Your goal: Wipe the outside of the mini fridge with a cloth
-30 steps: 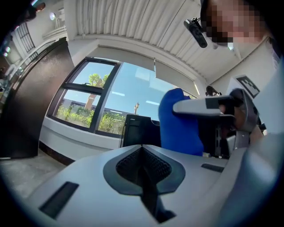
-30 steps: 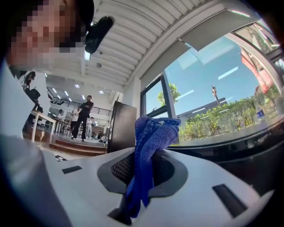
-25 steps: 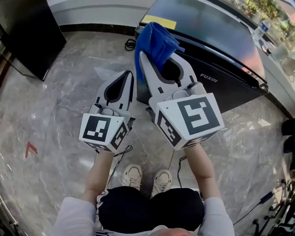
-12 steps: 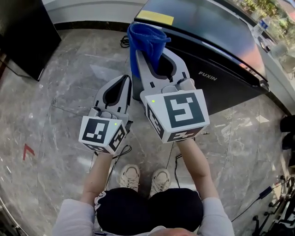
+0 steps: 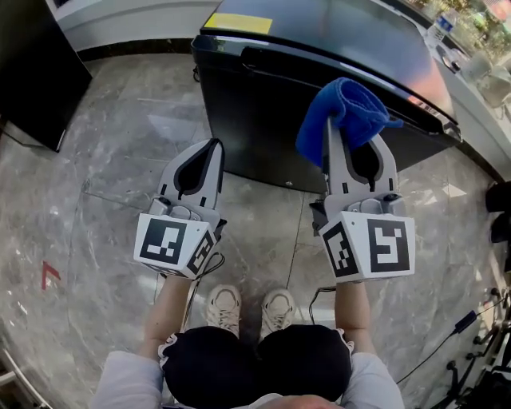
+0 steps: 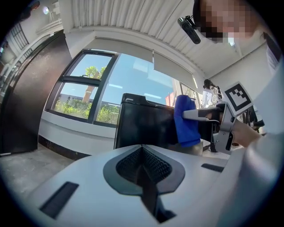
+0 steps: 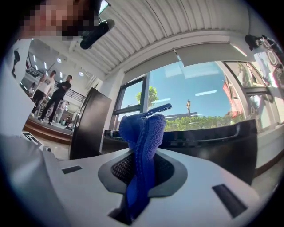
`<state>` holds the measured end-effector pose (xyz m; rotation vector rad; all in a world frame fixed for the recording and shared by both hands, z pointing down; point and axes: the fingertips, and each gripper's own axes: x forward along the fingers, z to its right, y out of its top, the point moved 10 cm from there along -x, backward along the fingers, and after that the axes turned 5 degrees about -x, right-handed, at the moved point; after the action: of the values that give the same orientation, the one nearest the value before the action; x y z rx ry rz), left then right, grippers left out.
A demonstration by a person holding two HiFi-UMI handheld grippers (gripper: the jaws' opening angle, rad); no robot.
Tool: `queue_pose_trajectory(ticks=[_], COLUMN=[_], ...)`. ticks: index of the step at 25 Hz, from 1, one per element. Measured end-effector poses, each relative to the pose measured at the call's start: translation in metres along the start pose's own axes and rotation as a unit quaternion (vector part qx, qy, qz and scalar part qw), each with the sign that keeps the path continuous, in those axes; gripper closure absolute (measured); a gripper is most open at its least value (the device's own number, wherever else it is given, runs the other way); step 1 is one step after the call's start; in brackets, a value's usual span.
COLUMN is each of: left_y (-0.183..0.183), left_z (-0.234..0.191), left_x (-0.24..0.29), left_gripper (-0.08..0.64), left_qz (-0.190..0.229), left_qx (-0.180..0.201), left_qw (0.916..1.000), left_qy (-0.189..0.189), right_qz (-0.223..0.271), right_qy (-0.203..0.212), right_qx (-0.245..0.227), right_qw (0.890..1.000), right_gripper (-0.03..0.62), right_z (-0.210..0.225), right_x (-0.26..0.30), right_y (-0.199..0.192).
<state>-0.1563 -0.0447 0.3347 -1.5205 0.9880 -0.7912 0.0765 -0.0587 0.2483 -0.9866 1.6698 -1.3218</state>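
— Counting outward: two grippers, one cloth?
— Yes. The left gripper [image 5: 214, 145] is pressed together, empty, over veined grey marble floor [image 5: 104, 160]. The right gripper [image 5: 329, 128] pinches the one blue terry cloth [image 5: 345, 112]. It lies lengthwise along the jaws, bunched end toward the single glossy black mini fridge [image 5: 263, 104], near its top front edge, perhaps touching.

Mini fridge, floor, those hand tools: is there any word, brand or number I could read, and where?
None readable in any view.
Yellow sticker on the mini fridge: too small to read.
Marker cubes on the left tool and right tool: square patterns, no letters.
Red floor mark: a shape, no text.
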Motion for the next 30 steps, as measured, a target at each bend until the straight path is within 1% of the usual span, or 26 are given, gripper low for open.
queue_pose_trajectory(ticks=[6, 10, 14, 20, 26, 28, 29, 30], left_y=[-0.007, -0.013, -0.015, -0.018, -0.021, -0.021, -0.021, -0.022], left_z=[0.01, 0.015, 0.017, 0.016, 0.025, 0.025, 0.025, 0.025], left_x=[0.002, 0.003, 0.007, 0.011, 0.013, 0.012, 0.011, 0.011], left_gripper=[0.555, 0.555, 0.555, 0.555, 0.555, 0.555, 0.555, 0.555], left_qz=[-0.008, -0.014, -0.019, -0.019, -0.024, -0.026, -0.027, -0.028], left_qx=[0.004, 0.001, 0.002, -0.005, 0.0, 0.0, 0.001, 0.001], left_qw=[0.9997, 0.9995, 0.9993, 0.9991, 0.9985, 0.9985, 0.9986, 0.9986], left_qy=[-0.021, -0.028, -0.032, -0.037, -0.049, -0.047, -0.046, -0.044], right_qz=[-0.01, -0.019, -0.019, -0.021, -0.02, -0.02, -0.017, -0.012], right_qy=[-0.094, -0.154, -0.197, -0.235, -0.246, -0.253, -0.25, -0.236], right_qx=[-0.014, -0.014, -0.012, 0.009, 0.018, 0.031, 0.04, 0.05], right_qw=[0.995, 0.988, 0.98, 0.972, 0.969, 0.967, 0.967, 0.97], right_gripper=[0.511, 0.512, 0.512, 0.512, 0.512, 0.512, 0.512, 0.512], right_z=[0.051, 0.085, 0.112, 0.14, 0.156, 0.159, 0.156, 0.15], right_x=[-0.039, -0.061, -0.074, -0.088, -0.094, -0.098, -0.101, -0.104], right_y=[-0.005, -0.005, -0.007, -0.013, -0.016, -0.019, -0.018, -0.016])
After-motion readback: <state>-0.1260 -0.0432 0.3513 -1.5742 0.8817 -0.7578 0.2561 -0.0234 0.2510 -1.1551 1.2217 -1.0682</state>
